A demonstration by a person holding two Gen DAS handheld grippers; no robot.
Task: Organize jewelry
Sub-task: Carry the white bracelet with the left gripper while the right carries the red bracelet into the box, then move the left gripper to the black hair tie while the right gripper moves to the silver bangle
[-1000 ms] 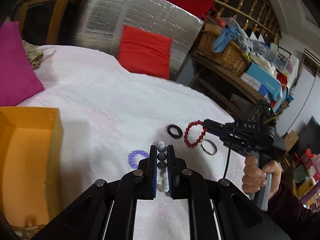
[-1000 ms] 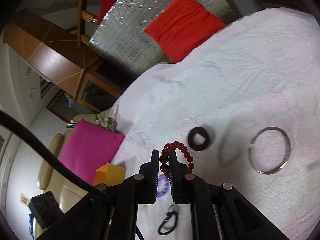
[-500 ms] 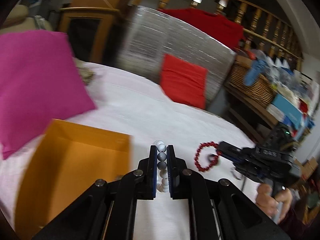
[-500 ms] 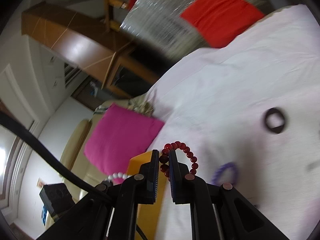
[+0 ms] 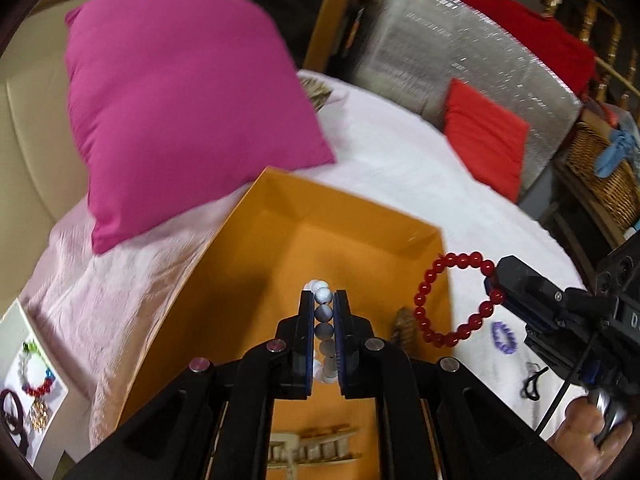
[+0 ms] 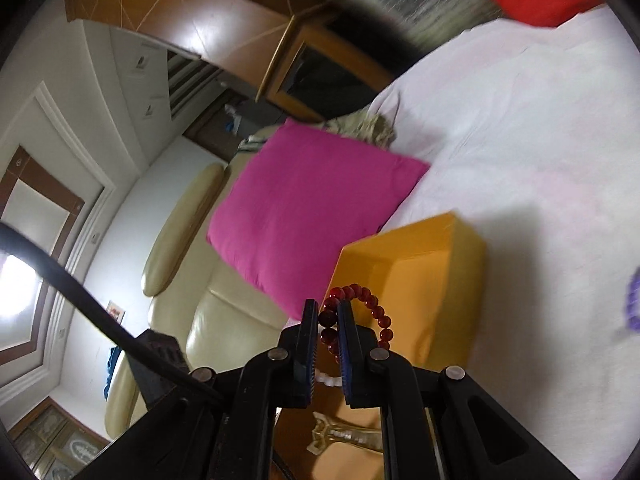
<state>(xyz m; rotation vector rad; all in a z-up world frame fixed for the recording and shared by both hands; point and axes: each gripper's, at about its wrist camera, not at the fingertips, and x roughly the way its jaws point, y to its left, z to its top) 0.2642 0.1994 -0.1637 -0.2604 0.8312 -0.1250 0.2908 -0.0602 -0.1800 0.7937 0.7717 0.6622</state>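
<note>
My left gripper (image 5: 323, 300) is shut on a white-and-grey bead bracelet (image 5: 323, 312) and holds it above the open orange box (image 5: 340, 220). My right gripper (image 6: 328, 312) is shut on a red bead bracelet (image 6: 360, 312), which hangs over the box's right rim in the left wrist view (image 5: 456, 300). The box (image 6: 464, 264) holds a pale hair clip (image 5: 312, 448) and a small brown piece (image 5: 402, 326). A purple bracelet (image 5: 505, 336) and a black loop (image 5: 532, 382) lie on the pink bedspread to the right of the box.
A magenta pillow (image 5: 180, 104) leans behind the box. A red cushion (image 5: 484, 136) rests against a silver foil panel (image 5: 460, 52). A white card with jewelry (image 5: 34, 376) lies at the left edge. A wicker basket (image 5: 608, 176) stands at the right.
Both grippers have swung left from the bedspread to over the orange box, each carrying its bracelet. The black ring and silver bangle have left the views.
</note>
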